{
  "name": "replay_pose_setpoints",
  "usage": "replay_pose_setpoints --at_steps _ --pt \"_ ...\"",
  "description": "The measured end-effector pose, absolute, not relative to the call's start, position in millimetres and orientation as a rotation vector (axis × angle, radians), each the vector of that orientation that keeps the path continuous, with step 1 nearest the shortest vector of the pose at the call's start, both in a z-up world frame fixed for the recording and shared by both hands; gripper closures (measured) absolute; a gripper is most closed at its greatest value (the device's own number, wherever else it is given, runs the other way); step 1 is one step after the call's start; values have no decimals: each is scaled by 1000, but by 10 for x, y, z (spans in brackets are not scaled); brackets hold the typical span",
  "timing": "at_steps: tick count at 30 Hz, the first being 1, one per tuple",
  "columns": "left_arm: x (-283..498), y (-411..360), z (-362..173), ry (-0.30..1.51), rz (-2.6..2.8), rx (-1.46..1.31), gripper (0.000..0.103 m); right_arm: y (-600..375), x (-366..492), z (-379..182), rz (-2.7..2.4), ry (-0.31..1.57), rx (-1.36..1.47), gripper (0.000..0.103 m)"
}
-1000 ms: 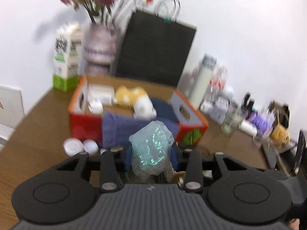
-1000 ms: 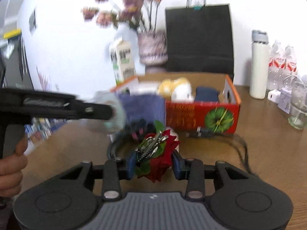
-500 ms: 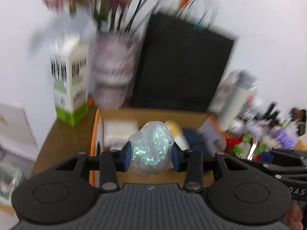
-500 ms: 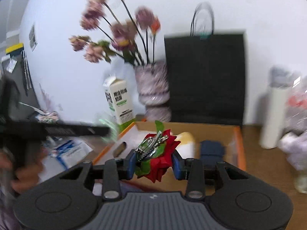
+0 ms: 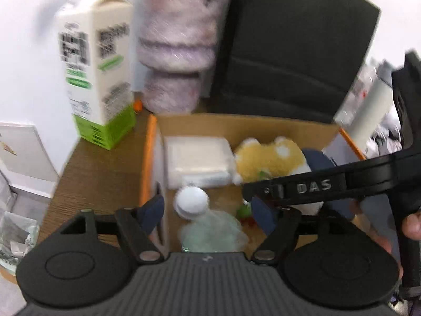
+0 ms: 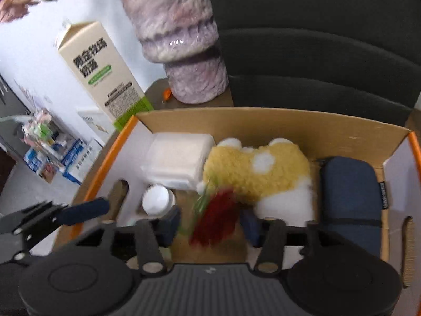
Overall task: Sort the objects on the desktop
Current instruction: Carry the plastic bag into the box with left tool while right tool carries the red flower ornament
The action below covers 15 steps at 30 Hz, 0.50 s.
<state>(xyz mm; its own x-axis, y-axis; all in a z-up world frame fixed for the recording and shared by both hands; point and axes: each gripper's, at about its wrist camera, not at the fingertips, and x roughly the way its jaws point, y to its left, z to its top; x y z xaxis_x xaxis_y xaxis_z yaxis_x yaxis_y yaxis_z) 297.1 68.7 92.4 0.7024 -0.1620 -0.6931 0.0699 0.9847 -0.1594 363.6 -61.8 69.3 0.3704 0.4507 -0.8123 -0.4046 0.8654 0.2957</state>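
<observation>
Both claws, left [image 5: 208, 214] and right [image 6: 210, 223], gaped over the box [image 6: 263, 121], bag [image 5: 210, 233] and rose [image 6: 215, 221] falling; withdrawal seemed next.

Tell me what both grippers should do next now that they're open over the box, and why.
Probably lift both straight up and clear. The left gripper and right gripper stand open, and the shimmery bundle and red flower look blurred between the fingers, apparently dropping into the cardboard box.
</observation>
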Motion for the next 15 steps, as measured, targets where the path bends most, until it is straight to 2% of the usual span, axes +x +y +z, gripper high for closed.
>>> replay_pose_setpoints --at_steps 1,3,6,9,15 --pt "2951 703 985 762 -131 -136 26 -637 3647 710 545 1066 73 36" --pt "2869 746 1087 730 -96 -133 19 -689 3616 791 570 1044 98 37" --pt "2727 790 1210 700 -31 -117 14 -809 3469 982 565 988 59 36" --pt "2541 825 1270 689 -3 -116 4 -1016 3250 1163 542 915 41 27" --pt "1978 875 1280 661 11 -133 1 -1490 2554 1341 502 795 27 26"
